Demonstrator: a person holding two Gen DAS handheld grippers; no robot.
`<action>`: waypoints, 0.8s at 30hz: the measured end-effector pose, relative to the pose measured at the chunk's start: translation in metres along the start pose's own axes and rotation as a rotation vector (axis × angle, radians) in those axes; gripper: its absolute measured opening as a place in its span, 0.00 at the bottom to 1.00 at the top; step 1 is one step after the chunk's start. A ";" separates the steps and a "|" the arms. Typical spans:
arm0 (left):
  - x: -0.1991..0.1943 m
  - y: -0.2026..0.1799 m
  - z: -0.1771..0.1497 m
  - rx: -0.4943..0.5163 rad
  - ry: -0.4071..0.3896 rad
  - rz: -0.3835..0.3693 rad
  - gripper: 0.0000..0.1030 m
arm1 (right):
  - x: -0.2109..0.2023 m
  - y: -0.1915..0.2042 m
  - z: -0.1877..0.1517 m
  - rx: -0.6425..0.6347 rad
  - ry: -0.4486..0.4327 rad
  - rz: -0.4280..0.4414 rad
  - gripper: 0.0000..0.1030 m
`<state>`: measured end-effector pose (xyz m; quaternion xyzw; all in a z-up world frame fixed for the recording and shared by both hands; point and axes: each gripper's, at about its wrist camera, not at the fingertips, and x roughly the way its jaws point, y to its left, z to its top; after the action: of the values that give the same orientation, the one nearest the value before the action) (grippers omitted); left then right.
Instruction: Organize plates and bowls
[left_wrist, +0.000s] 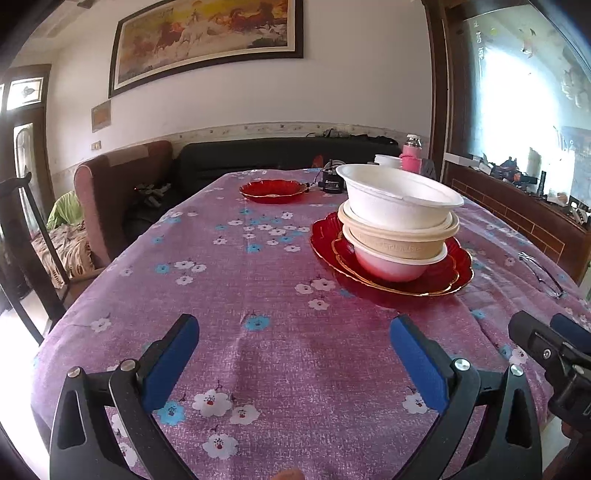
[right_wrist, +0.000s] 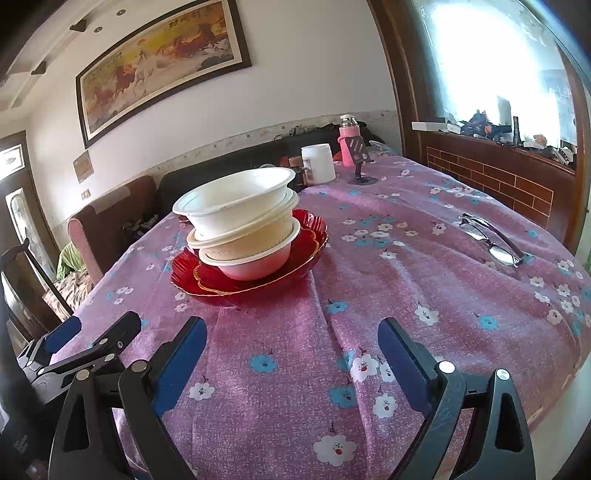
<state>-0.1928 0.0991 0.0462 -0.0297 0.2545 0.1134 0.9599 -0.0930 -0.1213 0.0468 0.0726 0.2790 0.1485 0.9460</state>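
Both claws, left claw (left_wrist: 293, 341) and right claw (right_wrist: 291, 341), hang wide open and empty over the desk's (left_wrist: 280, 369) near edge; three stacked bowls (left_wrist: 399, 218) sit on a red plate (left_wrist: 454, 273) mid-desk.

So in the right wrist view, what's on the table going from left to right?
Stack of bowls on the red plate → white jar → pink bottle → glasses.
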 end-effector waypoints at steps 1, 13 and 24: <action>0.000 -0.002 0.001 0.016 -0.003 0.024 1.00 | 0.000 0.000 0.000 0.000 -0.002 -0.002 0.93; -0.002 -0.017 0.001 0.097 0.014 0.059 1.00 | -0.004 -0.003 0.002 0.013 -0.016 -0.008 0.93; -0.001 -0.022 -0.004 0.121 0.030 0.071 1.00 | -0.003 -0.003 0.002 0.013 -0.008 -0.012 0.94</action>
<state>-0.1899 0.0770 0.0434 0.0355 0.2763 0.1315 0.9514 -0.0935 -0.1256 0.0491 0.0775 0.2766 0.1407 0.9475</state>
